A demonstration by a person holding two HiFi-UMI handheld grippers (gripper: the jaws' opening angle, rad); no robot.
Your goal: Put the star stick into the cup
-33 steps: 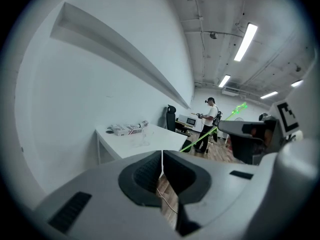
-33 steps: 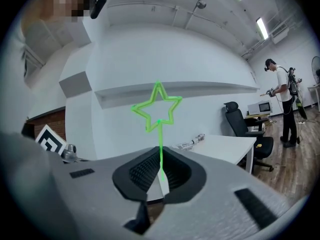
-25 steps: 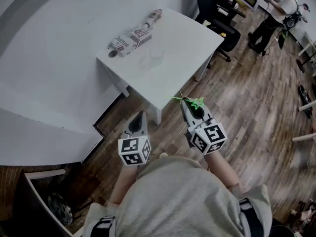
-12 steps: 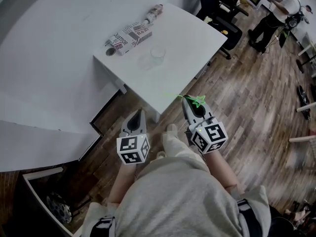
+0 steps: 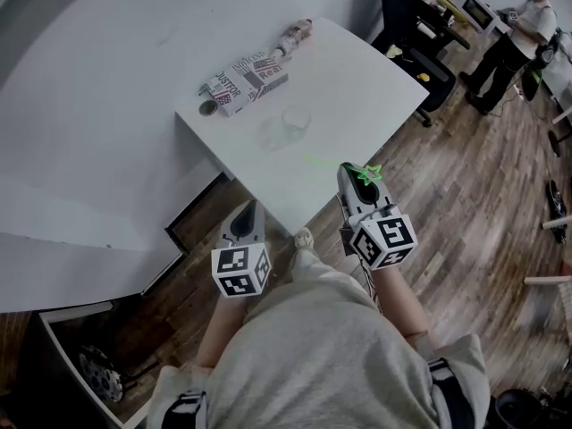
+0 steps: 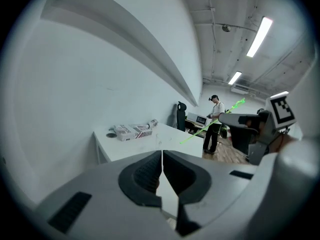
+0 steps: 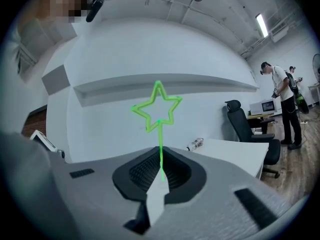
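The green star stick is held in my right gripper, which is shut on its thin stem just at the white table's front edge. In the right gripper view the star stands upright above the shut jaws, and the stem runs down between them. A clear cup stands on the table, beyond and to the left of the star. My left gripper hangs shut and empty, low in front of the table's near corner; its own view shows the jaws pressed together.
A printed box, a bottle lying down and a small dark round thing sit along the table's far left side. A black office chair and a standing person are at the back right. The floor is wood.
I have stepped toward the table. The right gripper with the star stick has moved forward to the table's front edge, nearer the cup. The left gripper has kept its place.
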